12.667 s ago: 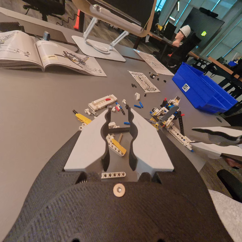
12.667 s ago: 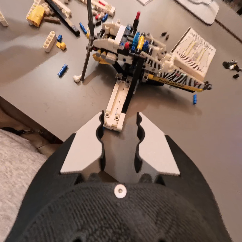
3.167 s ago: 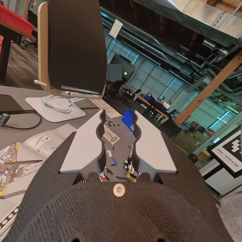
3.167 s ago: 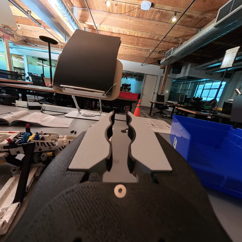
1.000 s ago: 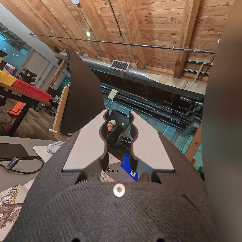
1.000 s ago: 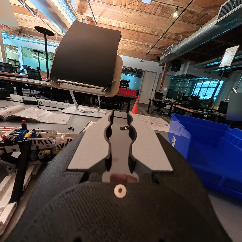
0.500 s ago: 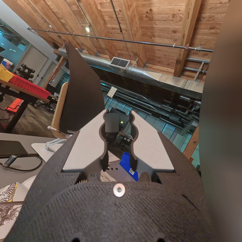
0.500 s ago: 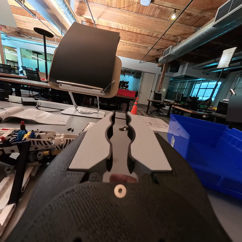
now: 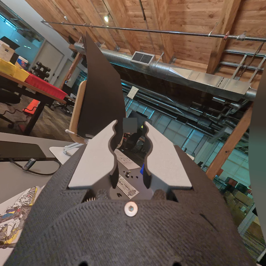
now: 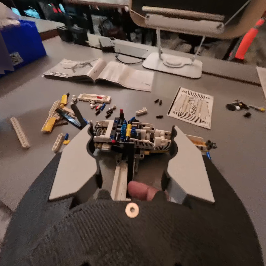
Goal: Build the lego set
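On the grey table (image 10: 215,144), the half-built model (image 10: 129,133) sits between the wide-spread fingers of the right claw (image 10: 131,135), which grips nothing; it looks light but knobbly and easy to pop apart, so the solid white-and-black middle seems the safest hold. The left claw (image 9: 130,125) hangs part-open and empty, aimed off at the room. Half a second ago the right claw was nearly closed and level; now it tilts down over the model.

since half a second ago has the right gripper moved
Yes. The right gripper has tipped down: the black book stand slid to the top edge, and the lego plane model now sits between its open fingers.
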Demonstrator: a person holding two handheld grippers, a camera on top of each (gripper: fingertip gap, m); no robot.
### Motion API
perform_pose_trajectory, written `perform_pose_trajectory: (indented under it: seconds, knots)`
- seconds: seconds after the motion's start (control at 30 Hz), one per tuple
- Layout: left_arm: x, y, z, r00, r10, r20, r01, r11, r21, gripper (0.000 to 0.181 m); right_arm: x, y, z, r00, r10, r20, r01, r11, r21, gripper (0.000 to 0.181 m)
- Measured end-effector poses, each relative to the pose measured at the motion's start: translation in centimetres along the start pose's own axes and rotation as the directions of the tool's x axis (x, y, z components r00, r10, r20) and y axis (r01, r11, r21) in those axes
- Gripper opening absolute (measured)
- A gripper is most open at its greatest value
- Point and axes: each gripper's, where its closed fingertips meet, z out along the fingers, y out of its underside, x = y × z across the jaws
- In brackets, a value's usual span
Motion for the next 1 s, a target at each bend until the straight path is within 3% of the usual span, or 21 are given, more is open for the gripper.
perform_pose_trajectory:
  seconds: [0.03, 0.1, 0.2, 0.33, 0.4, 0.63, 0.8, 1.0]
  knots:
    - [0.1, 0.1, 0.0, 1.000, -0.006, -0.007, 0.006, 1.000, -0.004, 0.030, 0.1, 0.2, 0.5, 0.999, 0.026, -0.029, -0.027, 0.999, -0.019, 0.104]
    - [0.3, 0.0, 0.1, 1.000, -0.011, -0.015, 0.010, 1.000, -0.004, 0.030, -0.6, 0.7, 1.5, 0.997, 0.079, -0.016, -0.080, 0.995, -0.053, 0.117]
    - [0.3, -0.1, -0.1, 1.000, -0.005, -0.012, 0.005, 1.000, -0.001, 0.031, -1.0, 2.0, 2.5, 0.998, 0.069, -0.007, -0.070, 0.987, -0.144, 0.116]
    - [0.3, -0.6, -0.4, 1.000, -0.020, -0.020, 0.020, 1.000, 0.019, 0.030, 0.5, 2.4, 2.4, 0.998, 0.013, -0.059, -0.023, 0.985, -0.170, 0.092]
    - [0.3, -0.7, -0.5, 1.000, -0.021, -0.022, 0.021, 1.000, 0.021, 0.030, 1.4, 2.7, 2.4, 0.996, 0.061, -0.065, -0.071, 0.983, -0.171, 0.102]
    - [0.4, -0.7, -0.5, 0.999, -0.026, -0.027, 0.027, 0.999, 0.021, 0.031, 6.5, 3.3, 1.6, 0.986, 0.116, -0.119, -0.134, 0.979, -0.152, 0.100]
    - [0.1, -0.8, -0.6, 1.000, -0.024, -0.017, 0.024, 0.999, 0.027, 0.031, 11.0, 3.7, 1.1, 0.981, 0.118, -0.155, -0.149, 0.967, -0.207, 0.099]
    - [-0.3, -0.5, -0.5, 1.000, -0.025, -0.005, 0.025, 1.000, 0.015, 0.031, 13.5, 3.7, 1.4, 0.996, 0.085, -0.031, -0.090, 0.960, -0.263, 0.099]
